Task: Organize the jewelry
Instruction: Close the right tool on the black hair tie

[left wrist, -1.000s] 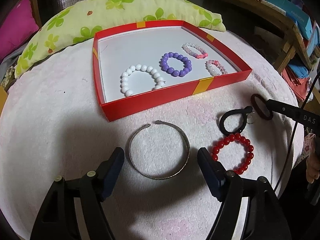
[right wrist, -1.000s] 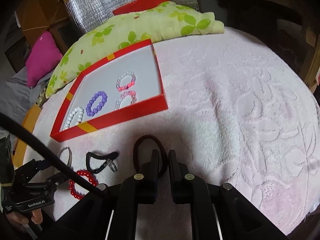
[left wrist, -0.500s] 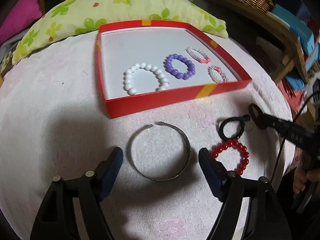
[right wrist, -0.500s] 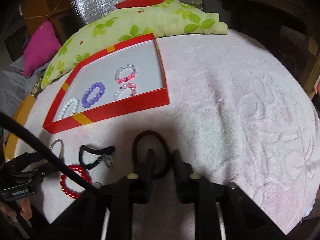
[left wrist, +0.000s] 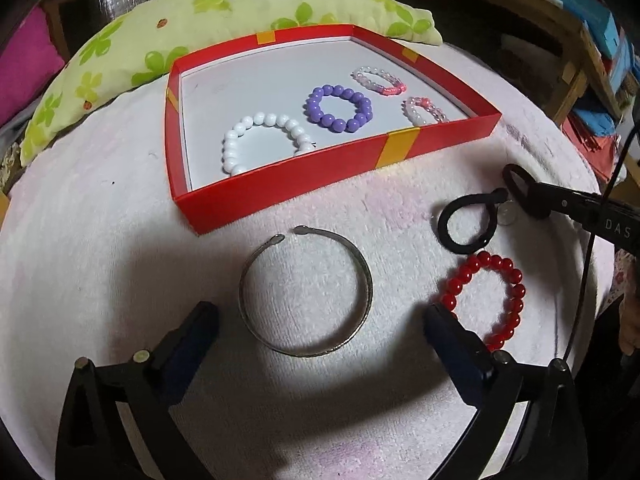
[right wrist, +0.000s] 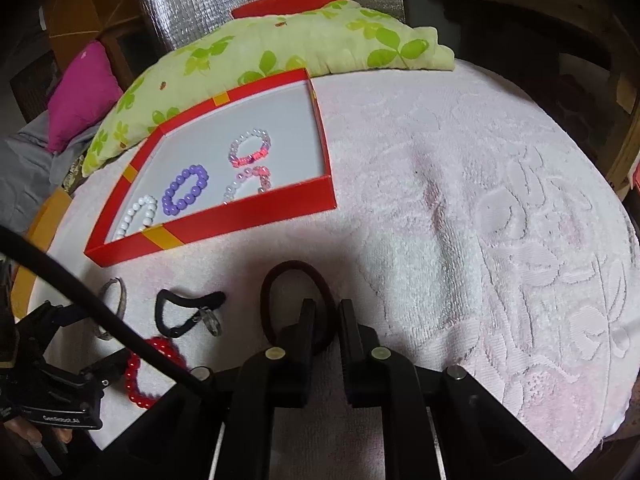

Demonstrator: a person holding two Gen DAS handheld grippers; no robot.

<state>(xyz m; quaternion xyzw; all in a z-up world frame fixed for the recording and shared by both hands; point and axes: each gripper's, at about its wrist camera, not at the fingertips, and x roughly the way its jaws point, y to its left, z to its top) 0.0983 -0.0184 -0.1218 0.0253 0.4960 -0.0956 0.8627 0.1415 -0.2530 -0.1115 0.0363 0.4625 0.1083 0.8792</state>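
A silver open bangle point(left wrist: 306, 292) lies flat on the pale towel. My left gripper point(left wrist: 320, 316) straddles it with its jaws opening wide, and neither pad touches it. To its right lie a red bead bracelet point(left wrist: 488, 296) and a black hair tie point(left wrist: 466, 224) with a small charm. My right gripper point(right wrist: 326, 314) is shut on a dark maroon hair tie point(right wrist: 296, 274), also seen as the maroon hair tie point(left wrist: 520, 196) in the left wrist view. The red box point(left wrist: 280, 176) holds white point(left wrist: 260, 136), purple point(left wrist: 340, 108) and two pinkish bead bracelets.
A green leaf-print pillow point(left wrist: 224, 12) lies behind the box, with a magenta cushion point(right wrist: 80, 92) to its left. A wooden shelf point(left wrist: 580, 48) with boxes stands to the right. A black cable point(right wrist: 100, 312) crosses the lower left of the right wrist view. The towel point(right wrist: 480, 220) right of the box is bare.
The left jaws have spread wider around the bangle. The right fingers stay closed on the maroon hair tie, and the jewelry on the towel has not moved.
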